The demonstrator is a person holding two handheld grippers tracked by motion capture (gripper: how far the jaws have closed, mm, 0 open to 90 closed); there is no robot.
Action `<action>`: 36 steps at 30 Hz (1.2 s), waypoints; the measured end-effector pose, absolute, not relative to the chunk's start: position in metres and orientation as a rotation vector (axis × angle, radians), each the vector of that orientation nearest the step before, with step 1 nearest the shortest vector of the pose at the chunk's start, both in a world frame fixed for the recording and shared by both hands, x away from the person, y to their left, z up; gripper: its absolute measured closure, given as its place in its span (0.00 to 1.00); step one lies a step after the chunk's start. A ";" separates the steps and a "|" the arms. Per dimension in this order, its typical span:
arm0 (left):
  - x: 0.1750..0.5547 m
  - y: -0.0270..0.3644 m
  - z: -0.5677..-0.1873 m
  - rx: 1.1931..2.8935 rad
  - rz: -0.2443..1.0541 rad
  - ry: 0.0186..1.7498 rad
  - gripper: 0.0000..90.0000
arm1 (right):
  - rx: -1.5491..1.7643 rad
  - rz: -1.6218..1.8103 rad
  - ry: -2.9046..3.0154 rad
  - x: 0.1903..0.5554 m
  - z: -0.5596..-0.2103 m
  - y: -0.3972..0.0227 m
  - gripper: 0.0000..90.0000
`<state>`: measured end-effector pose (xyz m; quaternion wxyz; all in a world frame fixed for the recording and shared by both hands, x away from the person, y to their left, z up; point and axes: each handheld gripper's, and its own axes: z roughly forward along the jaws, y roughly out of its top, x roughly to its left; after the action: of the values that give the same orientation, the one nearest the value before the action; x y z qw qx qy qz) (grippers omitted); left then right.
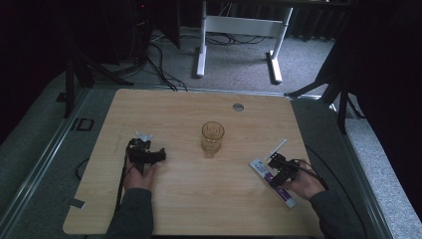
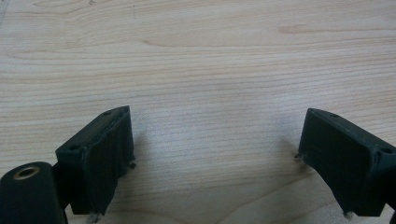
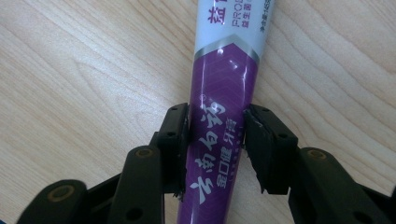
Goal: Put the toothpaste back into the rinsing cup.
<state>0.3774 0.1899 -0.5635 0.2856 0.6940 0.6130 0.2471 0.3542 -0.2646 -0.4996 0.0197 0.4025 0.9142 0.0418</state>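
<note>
While left jaws gape, right jaws straddle toothpaste tube.

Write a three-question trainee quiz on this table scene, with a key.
1. True or false: the left gripper holds the amber glass.
2. What lies between the jaws of the right gripper?
A) a spoon
B) a purple and white tube
C) a cloth
3. Fill in: the glass stands upright on the wooden ___ between the two grippers.

Key:
1. False; its jaws stand wide apart over bare wood.
2. B; the purple and white tube lies flat on the table, a jaw on each side.
3. table
</note>
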 end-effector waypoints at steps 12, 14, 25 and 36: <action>0.377 0.190 -0.564 1.855 0.660 1.639 0.11 | 1.272 0.102 2.858 0.360 -0.509 -0.265 0.64; 0.377 0.190 -0.564 1.855 0.660 1.639 0.11 | 1.275 0.101 2.860 0.360 -0.510 -0.265 0.64; 0.377 0.190 -0.564 1.855 0.660 1.639 0.11 | 1.282 0.075 2.873 0.364 -0.516 -0.263 0.64; 0.377 0.190 -0.564 1.855 0.661 1.639 0.11 | 1.240 0.080 2.856 0.362 -0.511 -0.262 0.77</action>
<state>0.3775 0.1899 -0.5635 0.2856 0.6940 0.6130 0.2471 0.3615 -0.2619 -0.5115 0.0137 0.3982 0.9168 0.0258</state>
